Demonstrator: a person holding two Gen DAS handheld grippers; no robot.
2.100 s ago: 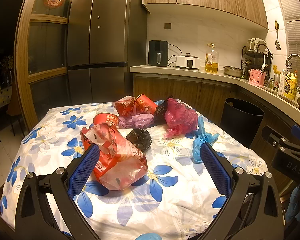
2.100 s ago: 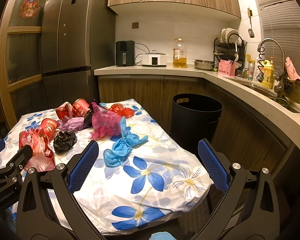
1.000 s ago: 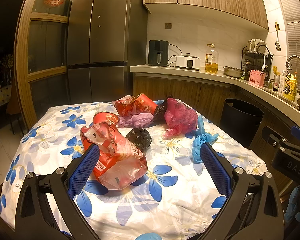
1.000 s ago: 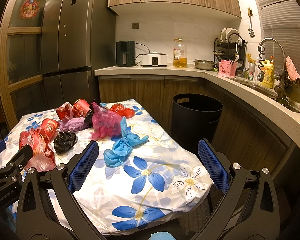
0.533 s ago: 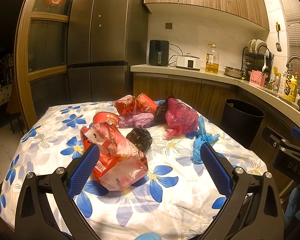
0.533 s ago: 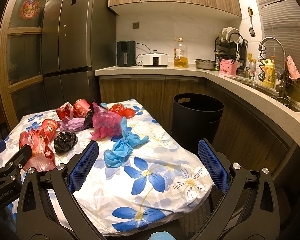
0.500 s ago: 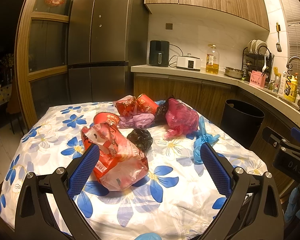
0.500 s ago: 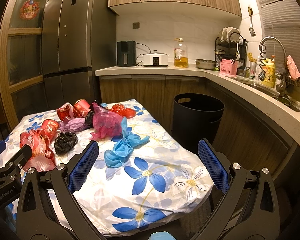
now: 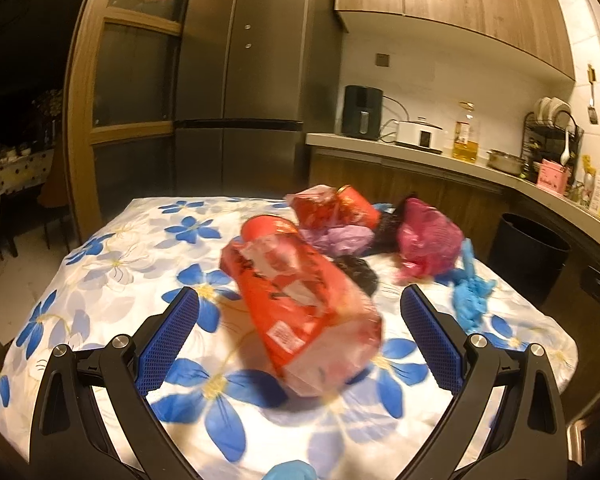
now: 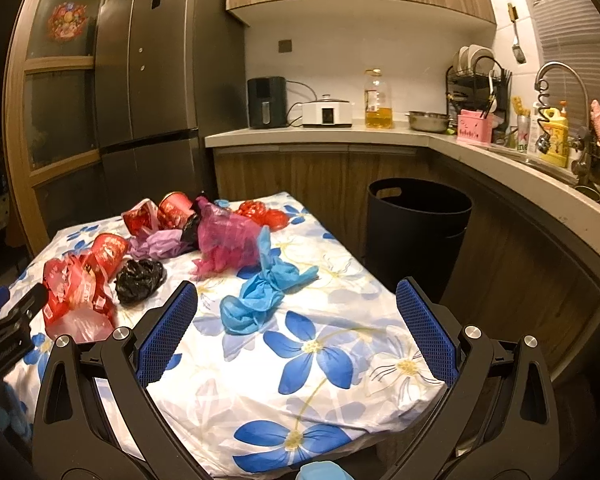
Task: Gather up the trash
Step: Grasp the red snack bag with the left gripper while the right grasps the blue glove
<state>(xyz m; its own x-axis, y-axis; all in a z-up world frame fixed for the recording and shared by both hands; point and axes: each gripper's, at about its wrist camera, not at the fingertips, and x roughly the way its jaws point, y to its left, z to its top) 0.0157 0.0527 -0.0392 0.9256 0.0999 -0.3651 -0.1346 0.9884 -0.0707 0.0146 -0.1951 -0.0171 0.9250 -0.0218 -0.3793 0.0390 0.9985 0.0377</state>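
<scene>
Trash bags (image 10: 220, 240) are piled on the table (image 10: 340, 360) (far side); a bin (image 10: 418, 232) is placed right of it.

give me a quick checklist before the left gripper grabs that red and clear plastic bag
1. Left gripper open: ok, the jaws stand wide apart.
2. Red and clear plastic bag lined up between the left fingers: ok, though the left wrist view is motion blurred.
3. Bag free of other trash: cannot tell; the black crumpled bag lies close beside it and the red cup sits right behind.
4. Right gripper free: ok, open and holding nothing, with the blue gloves ahead of it.
5. Black bin ready: ok, upright and open beside the table.
</scene>
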